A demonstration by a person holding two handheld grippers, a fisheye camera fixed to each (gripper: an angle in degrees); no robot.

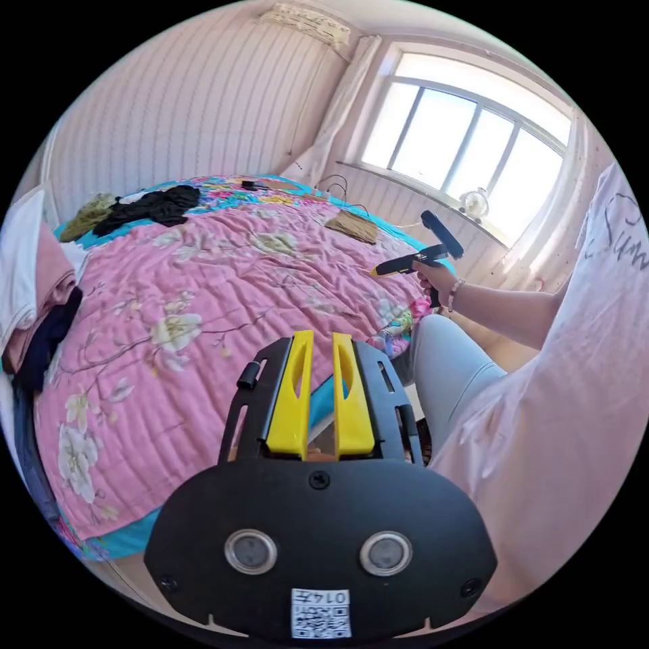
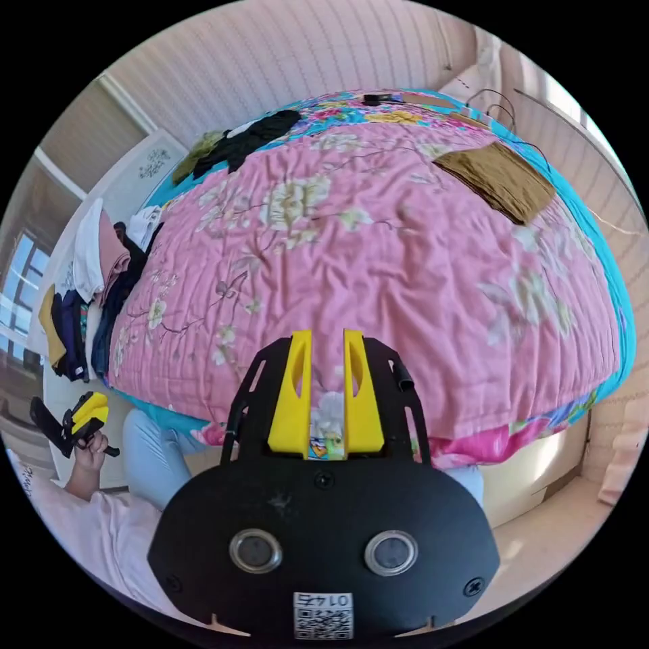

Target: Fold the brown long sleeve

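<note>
Quilt (image 2: 405, 270) pink, white floral; brown long sleeve (image 2: 497, 179) plain brown; gripper (image 1: 319, 341) yellow jaws, black body.

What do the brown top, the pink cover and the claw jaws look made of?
Brown long sleeve: soft matte fabric, fine lines across it, possibly ribbed knit; it lies folded flat. Pink bed cover: quilted printed textile, puckered stitch lines, matte. Right claw: smooth yellow jaws with cut-outs on a black frame, probably moulded plastic.

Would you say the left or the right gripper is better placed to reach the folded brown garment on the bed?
Right, probably. The brown garment lies toward the window-side edge, where the right gripper is held; the left gripper sits near the clothes pile.
</note>
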